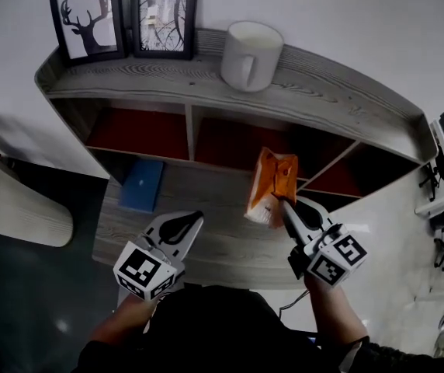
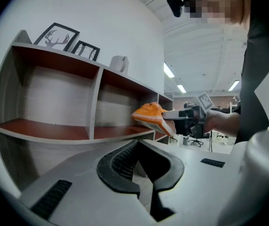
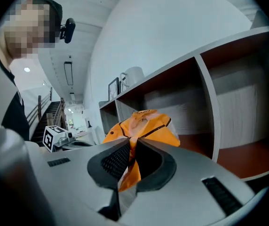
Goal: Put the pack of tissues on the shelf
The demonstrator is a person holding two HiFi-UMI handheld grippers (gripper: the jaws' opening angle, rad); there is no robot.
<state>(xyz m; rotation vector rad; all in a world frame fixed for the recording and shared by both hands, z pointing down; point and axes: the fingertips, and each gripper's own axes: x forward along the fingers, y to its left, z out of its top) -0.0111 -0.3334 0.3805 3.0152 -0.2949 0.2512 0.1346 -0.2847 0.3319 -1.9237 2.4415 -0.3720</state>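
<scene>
**Right gripper (image 1: 284, 204) brings the tissue pack up to the shelf**

Its jaws are pinched together on a thin edge of the orange pack of tissues (image 1: 272, 181), and the soft wrapper bunches between the pads in the right gripper view. The pack is held in the air, tilted, just in front of the open compartments of the grey wooden shelf (image 1: 206, 80). It is not yet resting on any board.

The left gripper (image 1: 189, 220) hangs lower and to the side, with its jaws together and nothing between them.

A white mug (image 1: 251, 55) and two framed pictures (image 1: 88, 18) stand on the top board. A blue object (image 1: 142, 185) lies on the lower ledge.

The carrying step looks nearly done. Next, the pack probably has to go forward into a compartment and down onto its red floor before the jaws open. With only an edge gripped, it may swing or flop.
</scene>
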